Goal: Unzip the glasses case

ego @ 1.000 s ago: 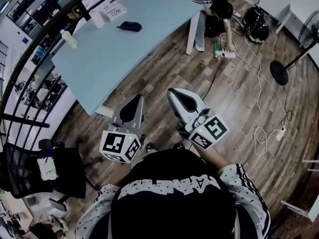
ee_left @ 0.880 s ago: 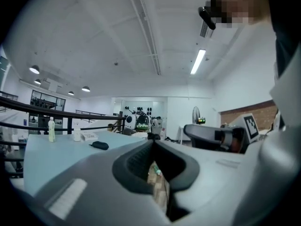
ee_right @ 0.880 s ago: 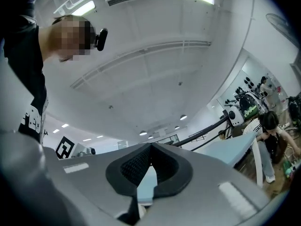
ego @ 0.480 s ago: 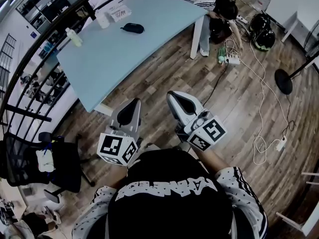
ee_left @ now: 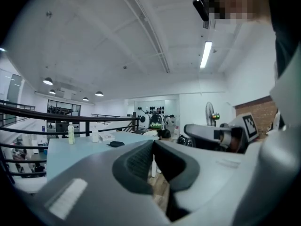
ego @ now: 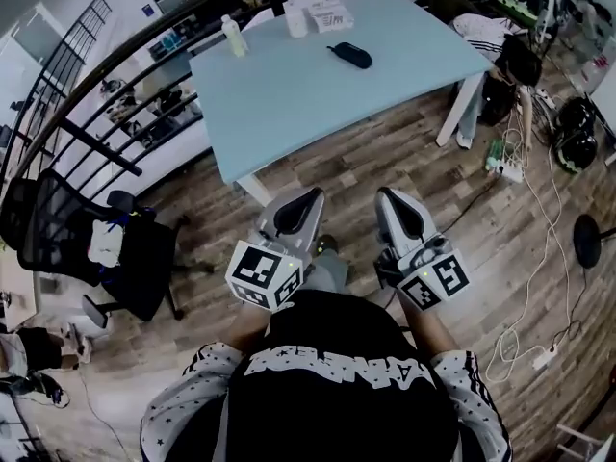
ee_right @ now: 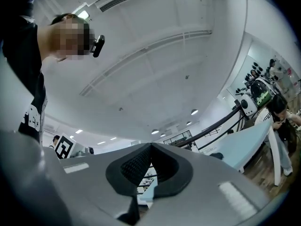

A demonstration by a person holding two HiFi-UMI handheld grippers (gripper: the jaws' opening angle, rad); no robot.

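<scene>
At 9 o'clock in the head view: black office chair (ego: 135,268) on the wood floor (ego: 385,162), something white on its seat. Dark railing (ego: 125,85) arcs from 9 to 12 o'clock behind the table.

Light blue table (ego: 289,104) spans 11 to 1 o'clock. Along its far edge, left to right: upright bottle (ego: 232,37), white container (ego: 295,22), flat printed box (ego: 330,14). Glasses case (ego: 349,55) is dark and oval. It lies flat at 5 o'clock of the box, near it but not touching. The zip is too small to read.

Both grippers are at centre, over bare floor, side by side, pointing to 12 o'clock. The case is at 12 o'clock of them, well apart, untouched.

Left gripper (ego: 306,198): the left gripper view shows the jaw tips meeting (ee_left: 153,142), closed, nothing between them. That view has the case (ee_left: 115,144) low at 9 o'clock of the tips, on the table.

Right gripper (ego: 395,198): the right gripper view shows the jaws pressed together (ee_right: 151,146), closed and empty, aimed up at the ceiling.

At 2 o'clock: a person (ego: 518,61) sits low by the table leg. Power strip (ego: 508,169) and loose cables are on the floor at 3 o'clock. Helmets (ego: 576,133) are beyond them, and a fan base (ego: 587,229) is at the right edge.
</scene>
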